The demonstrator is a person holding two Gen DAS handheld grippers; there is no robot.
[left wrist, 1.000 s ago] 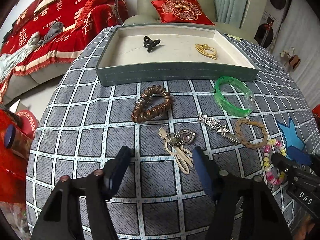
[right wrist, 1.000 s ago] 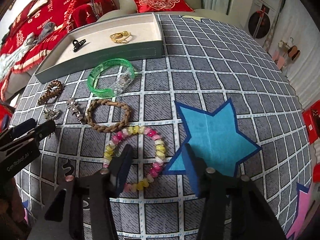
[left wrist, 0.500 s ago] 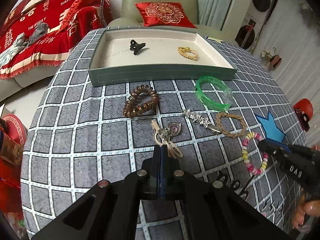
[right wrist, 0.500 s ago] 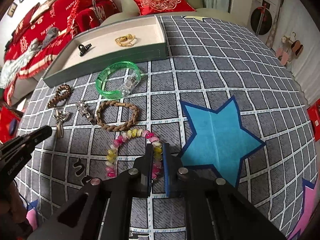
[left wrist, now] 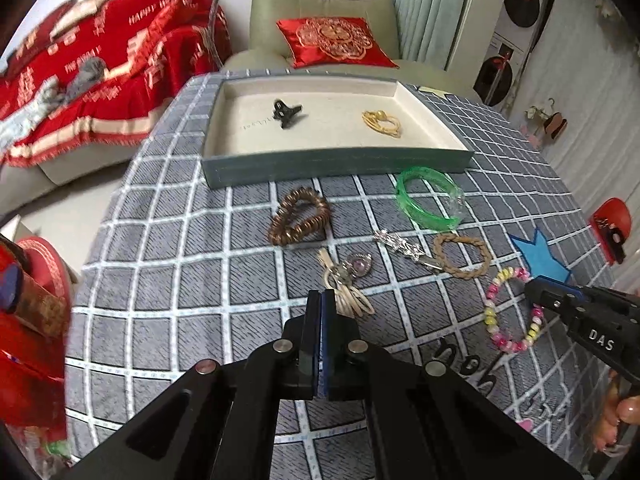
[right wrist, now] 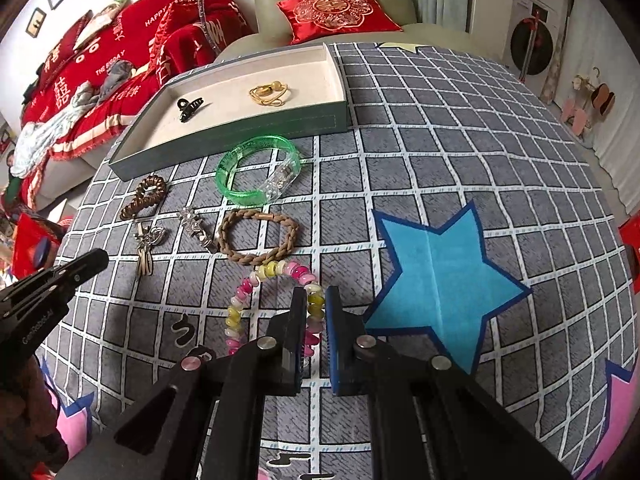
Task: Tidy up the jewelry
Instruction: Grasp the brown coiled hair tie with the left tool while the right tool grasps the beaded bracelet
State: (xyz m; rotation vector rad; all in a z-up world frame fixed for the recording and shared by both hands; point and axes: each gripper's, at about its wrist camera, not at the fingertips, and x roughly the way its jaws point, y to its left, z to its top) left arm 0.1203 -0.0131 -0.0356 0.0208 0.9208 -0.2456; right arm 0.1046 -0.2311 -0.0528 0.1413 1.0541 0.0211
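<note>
- A table covered with a grey grid-patterned cloth (left wrist: 172, 264) is seen from two gripper cameras, with jewelry laid out on it
- A shallow grey-green tray (left wrist: 332, 166) with a cream lining is set at the far side of the cloth; a black claw clip (left wrist: 285, 111) and a gold ring-shaped piece (left wrist: 382, 122) are lying inside it, well apart
- Just in front of the tray, a brown spiral hair tie (left wrist: 298, 222) and a green translucent bangle (left wrist: 430, 202) are laid on the cloth
- Nearer the cameras, a silver star clip (left wrist: 400, 246), a braided tan bracelet (left wrist: 462, 256) and a heart-charm keyring with pale loops (left wrist: 348, 280) are placed in a row
- The left gripper (left wrist: 320, 300) is held above the cloth with its jaws pressed fully together; nothing is caught between them, and the keyring's loops are seen just beside the tips
- The right gripper (right wrist: 316, 308) is clamped on a pink, yellow and white beaded bracelet (right wrist: 256, 276); beads are pinched between its narrow-set jaws, while the rest of the loop lies on the cloth beside a blue star patch (right wrist: 440, 276)
- A red cushion (left wrist: 336, 42) is set on a pale armchair behind the table, and a red blanket (left wrist: 100, 80) is draped to the left
</note>
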